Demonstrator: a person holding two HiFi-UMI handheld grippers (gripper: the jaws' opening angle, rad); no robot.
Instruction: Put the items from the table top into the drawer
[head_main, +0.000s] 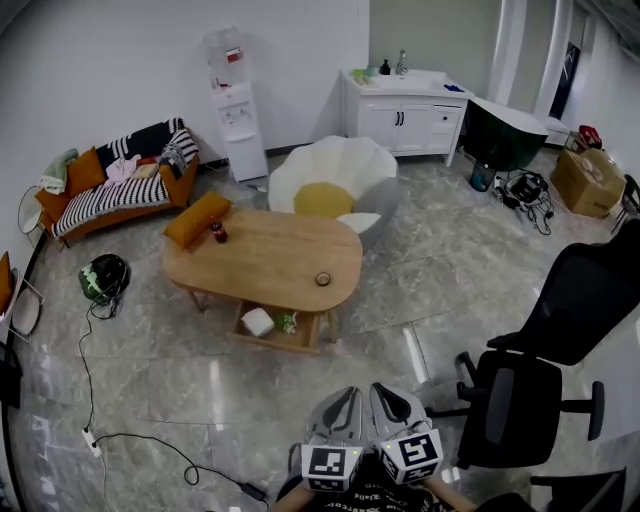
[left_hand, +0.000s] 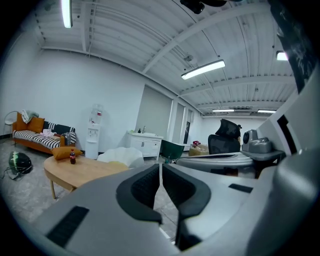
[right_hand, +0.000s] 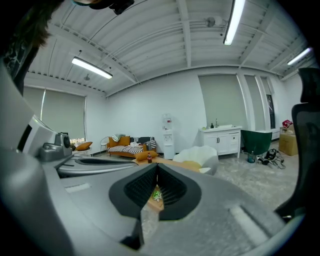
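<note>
Left gripper (head_main: 338, 400) and right gripper (head_main: 392, 397), both clenched empty, point side by side toward the table (head_main: 270, 262).

Oval wooden coffee table (head_main: 270, 262) mid-floor. On tabletop: small dark red-capped bottle (head_main: 218, 232) at left end, orange cushion (head_main: 197, 218) just beside it on left edge. Small round brown item (head_main: 322, 279) nr right end, front edge. Open wooden drawer (head_main: 280, 342) under front edge, w/ white rounded item (head_main: 258, 321) left and small green plant-like item (head_main: 288, 322) right in it. White petal-shaped chair (head_main: 330, 180) behind table.
</note>
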